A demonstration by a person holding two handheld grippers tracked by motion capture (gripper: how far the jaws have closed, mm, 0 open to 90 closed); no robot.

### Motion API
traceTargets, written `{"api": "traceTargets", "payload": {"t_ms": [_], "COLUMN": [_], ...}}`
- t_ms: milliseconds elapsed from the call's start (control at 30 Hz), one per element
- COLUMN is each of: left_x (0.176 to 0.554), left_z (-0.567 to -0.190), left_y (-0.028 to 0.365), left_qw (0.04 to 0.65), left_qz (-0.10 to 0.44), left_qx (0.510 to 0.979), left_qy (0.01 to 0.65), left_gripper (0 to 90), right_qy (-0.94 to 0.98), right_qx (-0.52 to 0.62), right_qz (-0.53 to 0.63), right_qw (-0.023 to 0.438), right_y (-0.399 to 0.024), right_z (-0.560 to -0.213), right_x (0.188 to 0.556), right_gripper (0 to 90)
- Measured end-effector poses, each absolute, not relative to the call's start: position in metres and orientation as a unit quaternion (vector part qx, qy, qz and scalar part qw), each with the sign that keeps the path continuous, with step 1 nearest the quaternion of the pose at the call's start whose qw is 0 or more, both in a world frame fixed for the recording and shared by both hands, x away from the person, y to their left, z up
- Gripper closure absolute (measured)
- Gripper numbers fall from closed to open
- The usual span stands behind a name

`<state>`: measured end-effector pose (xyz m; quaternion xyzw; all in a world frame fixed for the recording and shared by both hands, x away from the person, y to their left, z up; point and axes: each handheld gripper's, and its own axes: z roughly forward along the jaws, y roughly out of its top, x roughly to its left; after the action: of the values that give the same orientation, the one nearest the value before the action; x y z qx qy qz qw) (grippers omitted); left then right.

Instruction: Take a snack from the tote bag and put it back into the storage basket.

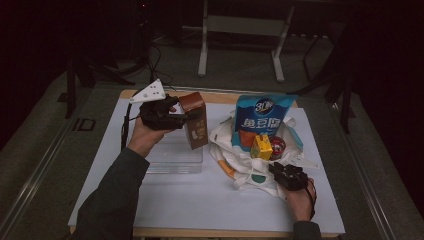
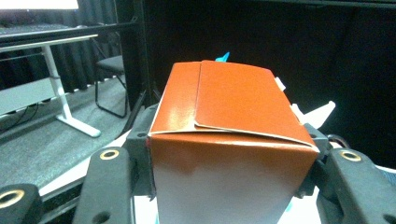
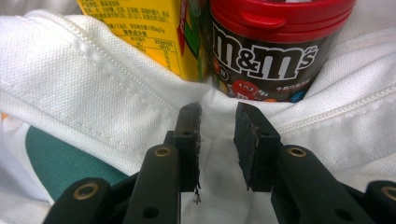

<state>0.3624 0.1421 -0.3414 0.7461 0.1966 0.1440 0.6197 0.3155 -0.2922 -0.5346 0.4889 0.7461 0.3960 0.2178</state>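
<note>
My left gripper (image 1: 189, 120) is shut on a brown drink carton (image 1: 196, 121) and holds it upright in the air over a clear plastic box (image 1: 175, 156). In the left gripper view the carton's folded brown top (image 2: 229, 102) sits between the two jaws, which press on its sides. My right gripper (image 1: 286, 175) rests at the near edge of a white tote bag (image 1: 235, 167). Its jaws (image 3: 217, 140) stand a little apart over the bag's white cloth (image 3: 84, 84), just short of an M&M's can (image 3: 271, 51) and a yellow carton (image 3: 140, 32).
A tall blue snack pouch (image 1: 262, 120) stands in the bag behind the yellow carton (image 1: 261, 146) and the can (image 1: 276, 147). All of it lies on a white table (image 1: 200, 200). Desk legs and cables stand on the floor behind.
</note>
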Motion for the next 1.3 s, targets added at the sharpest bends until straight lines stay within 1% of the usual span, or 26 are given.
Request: {"api": "traceTargets", "payload": {"t_ms": [533, 967, 1300], "left_x": [0.362, 0.365, 0.366], "left_z": [-0.348, -0.355, -0.367], "left_y": [0.165, 0.189, 0.204], "left_qw": [0.609, 0.599, 0.587], "left_qz": [0.127, 0.088, 0.079], "left_qx": [0.76, 0.773, 0.782], "left_qy": [0.19, 0.188, 0.196], "left_gripper": [42.7, 42.7, 42.7], "right_qy": [0.746, 0.747, 0.747], "right_qx": [0.486, 0.483, 0.483], "right_qz": [0.396, 0.393, 0.392], "right_qw": [0.226, 0.232, 0.233], "right_y": [-0.291, -0.29, -0.29], "right_z": [-0.536, -0.536, -0.536], "right_x": [0.314, 0.313, 0.313], "right_gripper": [70.8, 70.9, 70.9]}}
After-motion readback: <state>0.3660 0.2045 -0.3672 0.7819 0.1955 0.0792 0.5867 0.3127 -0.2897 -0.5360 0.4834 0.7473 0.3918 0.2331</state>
